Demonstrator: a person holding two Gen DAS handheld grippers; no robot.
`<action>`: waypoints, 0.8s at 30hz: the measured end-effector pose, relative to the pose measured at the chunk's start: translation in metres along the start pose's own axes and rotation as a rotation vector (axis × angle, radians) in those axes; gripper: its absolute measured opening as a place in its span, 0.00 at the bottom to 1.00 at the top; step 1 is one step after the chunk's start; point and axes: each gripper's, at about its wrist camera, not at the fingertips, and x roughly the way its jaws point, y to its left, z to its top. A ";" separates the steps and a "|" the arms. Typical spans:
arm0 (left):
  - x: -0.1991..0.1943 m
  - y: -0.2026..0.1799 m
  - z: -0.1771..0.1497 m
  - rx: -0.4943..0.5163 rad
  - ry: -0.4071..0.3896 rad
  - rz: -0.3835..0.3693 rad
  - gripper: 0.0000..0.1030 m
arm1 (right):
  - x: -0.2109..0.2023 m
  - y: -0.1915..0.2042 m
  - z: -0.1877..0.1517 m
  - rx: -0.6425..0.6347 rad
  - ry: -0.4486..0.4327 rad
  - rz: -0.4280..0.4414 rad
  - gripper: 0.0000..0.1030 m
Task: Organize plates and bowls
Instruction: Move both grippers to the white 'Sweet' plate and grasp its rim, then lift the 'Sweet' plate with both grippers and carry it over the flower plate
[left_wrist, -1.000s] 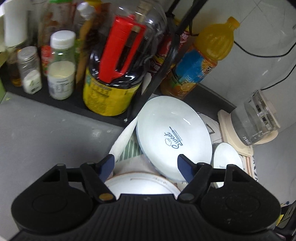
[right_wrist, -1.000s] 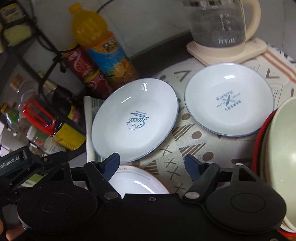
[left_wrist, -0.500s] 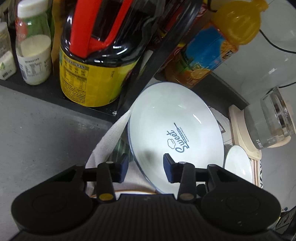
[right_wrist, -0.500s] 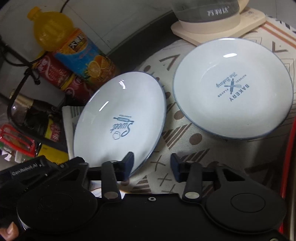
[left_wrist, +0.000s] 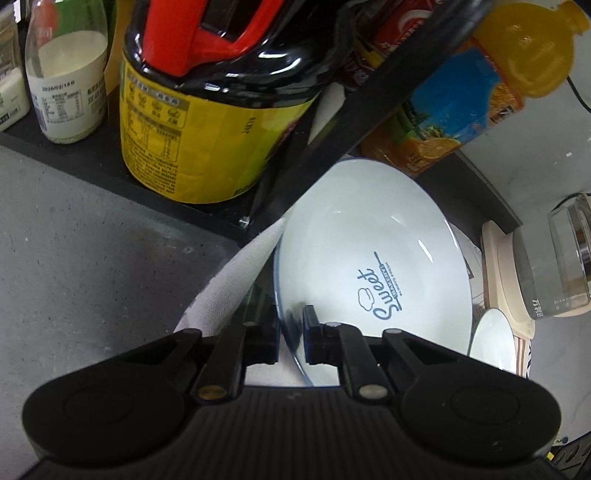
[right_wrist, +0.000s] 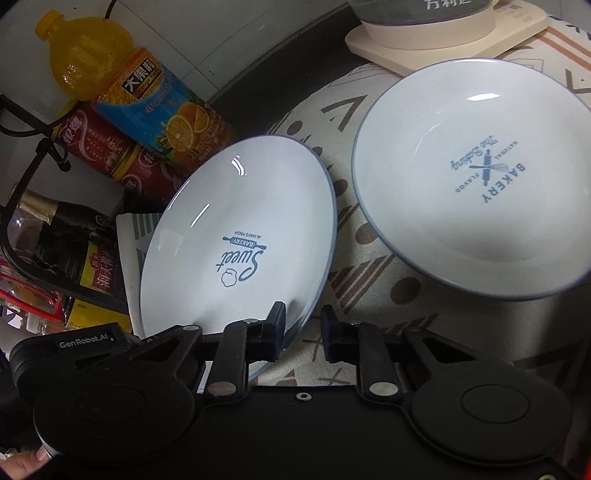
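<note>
left wrist view: left tool (left_wrist: 291, 325) clenched on the near rim of the white plate printed "sweet" (left_wrist: 369, 258), one finger on the inner face, the other behind the rim. plate tilted, its far edge raised toward the black rack post (left_wrist: 332, 140). just left of the plate, a white napkin (left_wrist: 236, 280) draped over the edge of the grey counter (left_wrist: 92, 258). on the rack's black shelf behind, a dark jug with a yellow label (left_wrist: 207, 129) and a red handle, and a small bottle of white liquid (left_wrist: 66, 74) to its left. beyond the plate, an orange juice bottle (left_wrist: 461, 103). at the right edge, a glass kettle (left_wrist: 554, 266) on a cream base, with part of a second white plate (left_wrist: 493, 339) below it.

right wrist view: right tool (right_wrist: 301, 325) with jaws closing, the rim of the "sweet" plate (right_wrist: 236, 229) between them; left finger lying over the plate's inner face, right finger apart from the rim with a strip of patterned cloth (right_wrist: 369, 277) showing in the gap. plate tilted, leaning toward the juice bottle (right_wrist: 147, 99) and the red cans (right_wrist: 99, 144). to its right, close beside but not touching, the "bakery" plate (right_wrist: 472, 192) flat on the cloth. behind that, the kettle's cream base (right_wrist: 443, 40). at the lower left corner, a fingertip (right_wrist: 22, 458) of the person.
</note>
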 end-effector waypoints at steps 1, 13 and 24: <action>0.001 0.001 0.000 -0.004 0.000 -0.001 0.10 | 0.001 0.001 0.000 -0.005 0.002 0.000 0.17; -0.016 -0.005 -0.003 0.024 -0.044 -0.037 0.07 | -0.007 0.010 0.001 -0.052 -0.043 0.000 0.14; -0.047 0.000 -0.013 0.025 -0.090 -0.053 0.07 | -0.029 0.014 -0.008 -0.076 -0.077 0.023 0.14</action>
